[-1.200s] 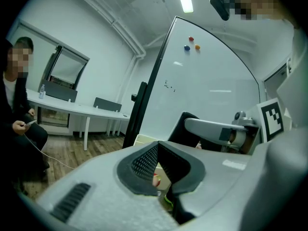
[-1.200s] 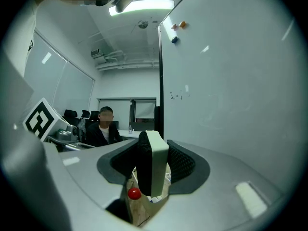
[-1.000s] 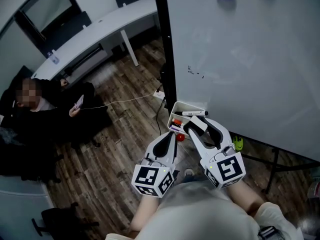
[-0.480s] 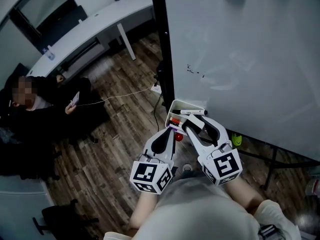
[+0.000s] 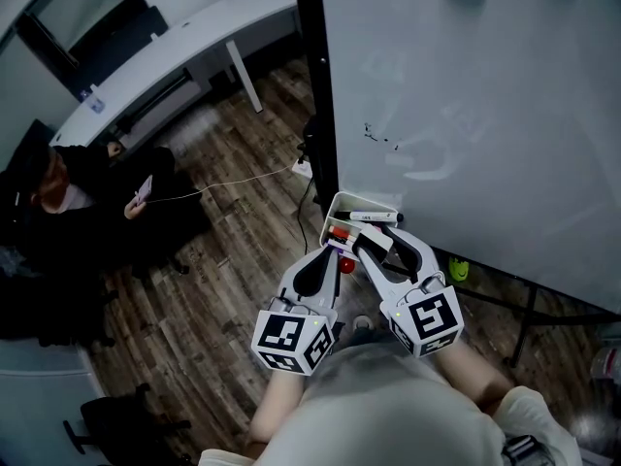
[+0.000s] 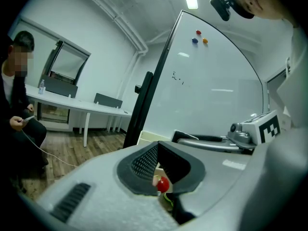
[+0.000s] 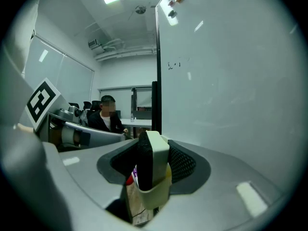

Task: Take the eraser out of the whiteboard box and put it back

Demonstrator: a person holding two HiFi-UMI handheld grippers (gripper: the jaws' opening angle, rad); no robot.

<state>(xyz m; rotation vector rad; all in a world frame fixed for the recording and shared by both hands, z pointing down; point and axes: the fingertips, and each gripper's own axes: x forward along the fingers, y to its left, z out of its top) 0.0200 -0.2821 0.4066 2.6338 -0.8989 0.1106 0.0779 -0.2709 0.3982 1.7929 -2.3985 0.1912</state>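
The right gripper [image 7: 153, 172] pinches the eraser [image 7: 158, 150] just over the whiteboard box [image 5: 331, 223]. It is out, but not back in yet. The left gripper [image 6: 158, 172] has its fingers pressed together, holding nothing.

The whiteboard [image 5: 485, 115] is seen smooth and glossy. The floor [image 5: 223, 289] is laid with grained wood planks. The pads [image 6: 144, 160] of the left gripper [image 6: 159, 172] are covered by a matt, dotted texture. The eraser [image 7: 159, 150] is formed of smooth pale plastic and a dark felt-like material.
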